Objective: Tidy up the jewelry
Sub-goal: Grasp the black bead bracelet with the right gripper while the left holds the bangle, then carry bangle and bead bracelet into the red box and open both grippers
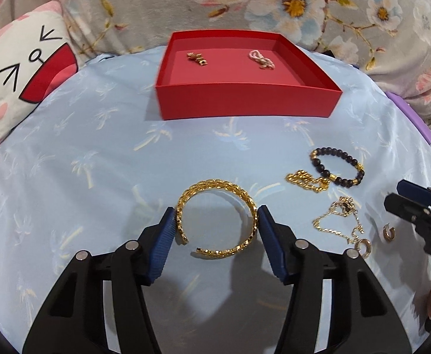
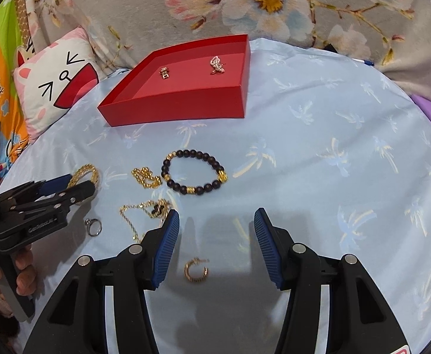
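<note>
A red tray [image 1: 245,103] at the back holds a small gold piece [image 1: 196,57] and a pearl piece [image 1: 261,59]. A gold cuff bangle [image 1: 215,194] lies on the blue cloth between the pads of my left gripper [image 1: 217,218]; the pads touch its two sides. A black bead bracelet [image 2: 196,172], a gold chain [image 2: 146,177], a thin necklace [image 2: 144,209], a silver ring [image 2: 94,226] and a gold hoop earring [image 2: 197,270] lie on the cloth. My right gripper [image 2: 217,221] is open and empty, with the hoop earring between its fingers.
A cat-face pillow [image 1: 23,67] lies at the left. A floral blanket [image 1: 304,3] runs along the back. A purple object [image 1: 413,118] sits at the right edge of the blue cloth [image 1: 97,162]. The tray also shows in the right wrist view [image 2: 174,106].
</note>
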`<state>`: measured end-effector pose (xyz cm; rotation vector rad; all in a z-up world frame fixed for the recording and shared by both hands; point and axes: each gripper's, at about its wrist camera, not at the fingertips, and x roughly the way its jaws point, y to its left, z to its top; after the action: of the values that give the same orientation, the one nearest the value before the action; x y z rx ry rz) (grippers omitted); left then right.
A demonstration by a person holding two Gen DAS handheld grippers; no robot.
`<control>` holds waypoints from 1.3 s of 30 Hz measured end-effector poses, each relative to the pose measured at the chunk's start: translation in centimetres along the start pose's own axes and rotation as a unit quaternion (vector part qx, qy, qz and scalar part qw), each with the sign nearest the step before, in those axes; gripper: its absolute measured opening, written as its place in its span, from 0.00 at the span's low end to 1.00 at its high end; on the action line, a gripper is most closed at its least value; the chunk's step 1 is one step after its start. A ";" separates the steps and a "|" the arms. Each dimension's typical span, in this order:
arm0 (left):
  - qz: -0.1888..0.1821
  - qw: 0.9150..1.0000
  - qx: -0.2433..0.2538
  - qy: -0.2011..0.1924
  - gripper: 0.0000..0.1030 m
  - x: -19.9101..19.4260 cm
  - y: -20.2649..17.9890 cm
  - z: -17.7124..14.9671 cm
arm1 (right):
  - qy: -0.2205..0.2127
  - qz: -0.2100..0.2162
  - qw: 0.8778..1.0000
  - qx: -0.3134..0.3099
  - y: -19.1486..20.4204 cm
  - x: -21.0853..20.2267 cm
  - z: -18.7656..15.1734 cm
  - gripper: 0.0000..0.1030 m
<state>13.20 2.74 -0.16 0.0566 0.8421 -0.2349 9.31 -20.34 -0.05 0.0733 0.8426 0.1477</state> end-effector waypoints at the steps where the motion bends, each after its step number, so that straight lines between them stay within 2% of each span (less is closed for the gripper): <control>1: -0.001 1.000 -0.005 0.000 0.53 -0.1 0.2 0.0 | -0.002 -0.004 1.000 -0.004 0.2 0.2 0.3 0.51; 5: 0.000 1.000 -0.012 -0.006 0.53 -0.3 0.6 -0.2 | -0.003 -0.007 1.000 0.001 0.1 1.4 2.0 0.51; 10: -0.006 1.000 -0.011 -0.005 0.53 -0.3 0.7 -0.2 | 0.006 -0.009 1.000 0.013 -0.2 3.1 3.2 0.46; 14: -0.009 1.000 -0.010 -0.002 0.53 -0.1 0.6 -0.2 | 0.021 -0.009 1.000 0.015 -0.4 4.3 3.2 0.33; 19: -0.011 1.000 -0.008 -0.001 0.53 -0.1 0.5 -0.2 | 0.018 -0.015 1.000 0.009 -0.3 4.5 3.1 0.27; 21: -0.011 1.000 -0.008 -0.001 0.53 -0.1 0.5 -0.2 | 0.017 -0.015 1.000 0.005 -0.2 4.5 2.9 0.16; 26: -0.010 1.000 -0.008 -0.002 0.53 -0.1 0.5 -0.2 | 0.017 -0.015 1.000 0.003 -0.2 4.5 2.9 0.08; 39: -0.010 1.000 -0.010 -0.006 0.53 -0.3 0.4 -0.2 | -0.012 -0.013 1.000 0.012 -0.4 2.6 3.2 0.07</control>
<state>12.94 3.20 -0.03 0.0283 0.8332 -0.2446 13.41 -20.34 0.10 0.0863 0.8221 0.1112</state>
